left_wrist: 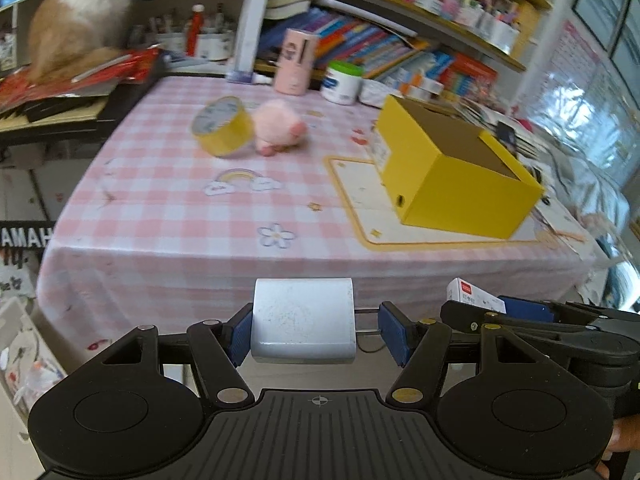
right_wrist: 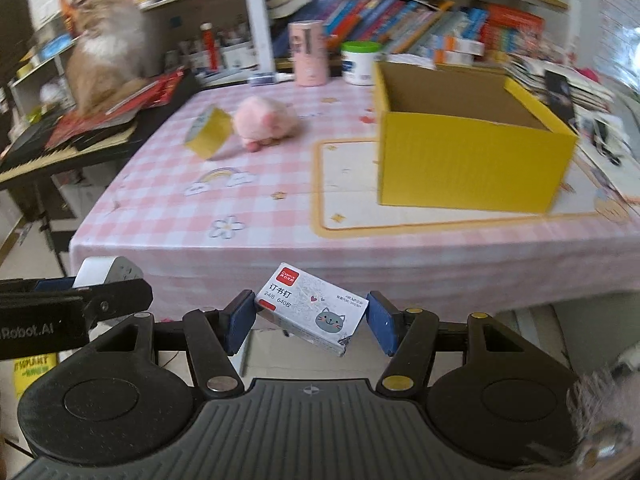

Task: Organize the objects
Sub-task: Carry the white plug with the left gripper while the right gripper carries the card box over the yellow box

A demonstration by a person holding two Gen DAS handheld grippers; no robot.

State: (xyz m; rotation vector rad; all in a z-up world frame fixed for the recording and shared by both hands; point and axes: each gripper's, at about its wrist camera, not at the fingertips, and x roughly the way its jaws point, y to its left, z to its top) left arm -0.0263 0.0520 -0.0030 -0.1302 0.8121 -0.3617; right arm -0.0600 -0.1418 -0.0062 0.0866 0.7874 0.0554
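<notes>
Box: yellow box [right_wrist: 472,160] stands open-topped on the pink checked table [right_wrist: 248,248], on a yellow-edged mat; every place below is told from it.
Left claw: left gripper [left_wrist: 316,332] hangs short of the table's near edge, well short of the box. Its left pad presses the white block [left_wrist: 303,320]; a gap shows at the right pad, so I judge the block held, but barely.
Right claw: right gripper [right_wrist: 310,320] hangs just beside the left one, also short of the box, clenched on the staple box [right_wrist: 312,308], which sits tilted between the pads, one corner hanging low.
Loose things: tape [left_wrist: 222,126] and pink toy [left_wrist: 278,128] lie touching, well left of the box and farther back.
Risk, block: a smooth block with one pad off it may slide out before it reaches the box and drop off the table edge.
Risk, staples: a skewed grip may let the pack twist free, or it may catch the box's near wall on the way in.
Risk, claws: the two sit close together; heading for one opening, they may knock each other.
Risk, cat: a cat [left_wrist: 80,12] sits on the clutter far left of the box; a jump onto the table could scatter things.
</notes>
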